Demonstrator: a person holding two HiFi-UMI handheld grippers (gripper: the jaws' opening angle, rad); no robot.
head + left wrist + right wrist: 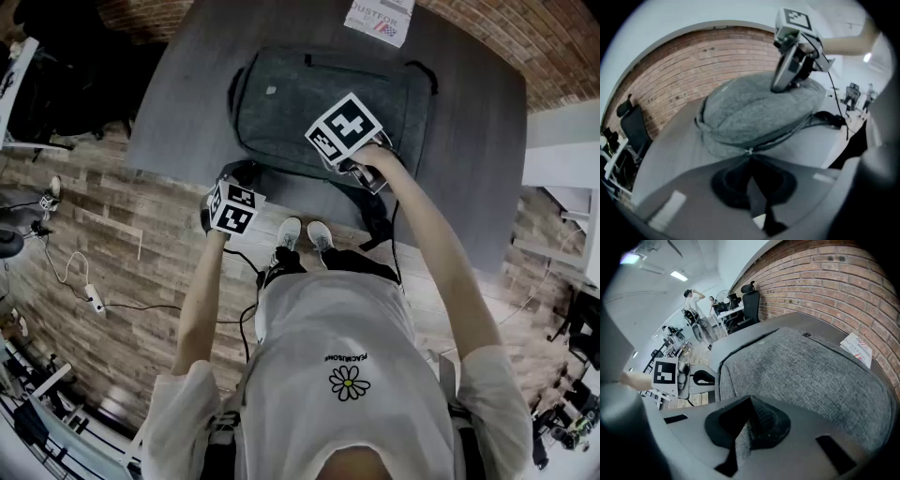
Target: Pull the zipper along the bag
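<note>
Holds the zipper pull (pixel 749 151) pinched at the very tips of the left gripper (pixel 750 159), clamped tight, with only the little metal piece peeking out ahead. Pins a fold of the grey bag (pixel 811 376) in the right gripper (pixel 750 404), likewise clenched, with woven fabric showing between the pads. Finds the bag lying flat on the dark table (pixel 469 141), straight ahead of both tools and humped up just beyond the left tips. Follows the zipper track (pixel 783 136) away from the left tips toward the right, curving round the bag's edge below the spot bitten by the right gripper.

Looks like the outset of the pull, or close to it. Cannot tell from here whether the teeth ahead stand open or closed.

To do it well:

- Treat the right grip as the anchor and hold it firm, to stop the bag sliding over the table.
- Draw the left gripper along the line of the track, low and in line with the teeth, never up and away from them.
- Stretch the fabric taut between the two tools to avoid puckers and jams.
- Turn the wrist with the curve at the corner instead of dragging straight across it.
- Steer clear of the black strap (pixel 829 117) lying off to the right, beyond the track.
- Ease off and back up a little at any snag. Avoid yanking, for fear of losing so thin a pinch.
</note>
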